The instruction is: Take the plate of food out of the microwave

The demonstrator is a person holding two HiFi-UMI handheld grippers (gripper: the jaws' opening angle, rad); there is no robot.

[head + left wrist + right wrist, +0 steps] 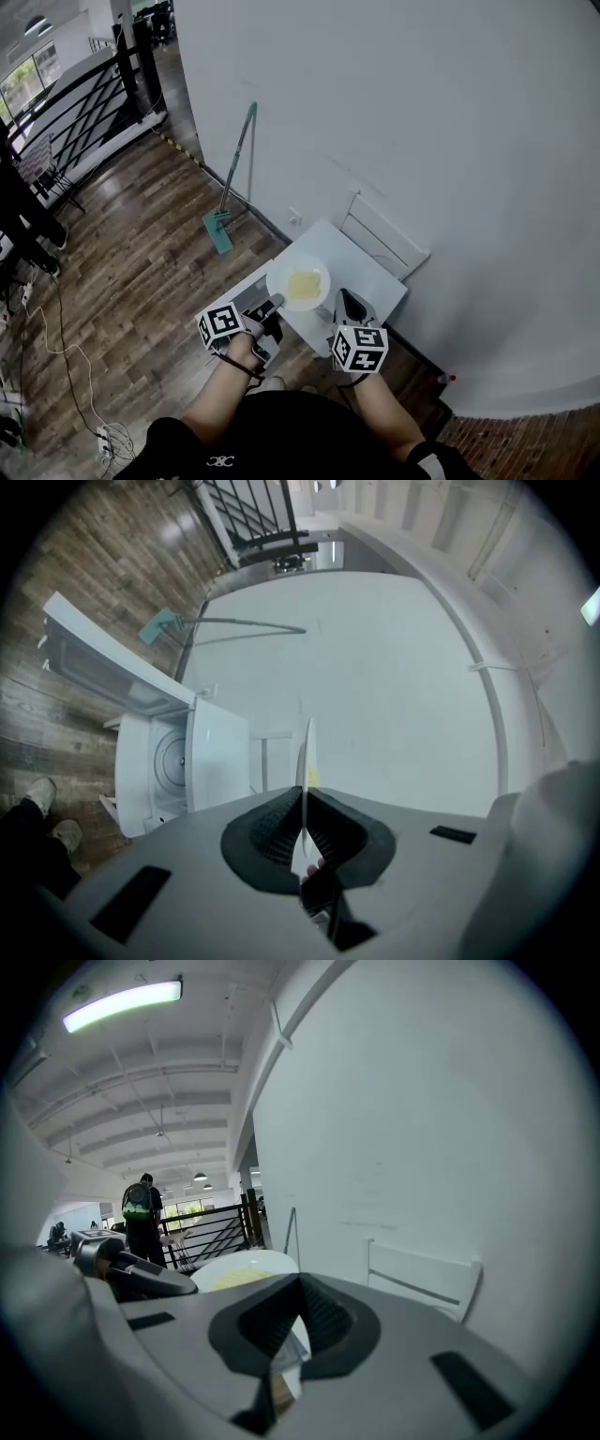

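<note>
A white plate (284,269) with yellow food (303,284) is held in the air over the white microwave (370,272). My left gripper (274,303) is shut on the plate's left rim. In the left gripper view the plate (307,752) stands edge-on between the pads of the left gripper (303,803). My right gripper (339,302) is shut on the plate's right rim. The right gripper view has the plate (272,1262) and the food (239,1279) just beyond the right gripper (291,1321). The microwave (155,761) stands with its door (103,658) swung open and its turntable bare.
The microwave sits low against a white wall (422,122), with a white rack (384,234) behind it. A mop (234,178) leans on the wall. Cables (56,347) lie on the wooden floor. A black railing (84,103) and a person (19,211) are at far left.
</note>
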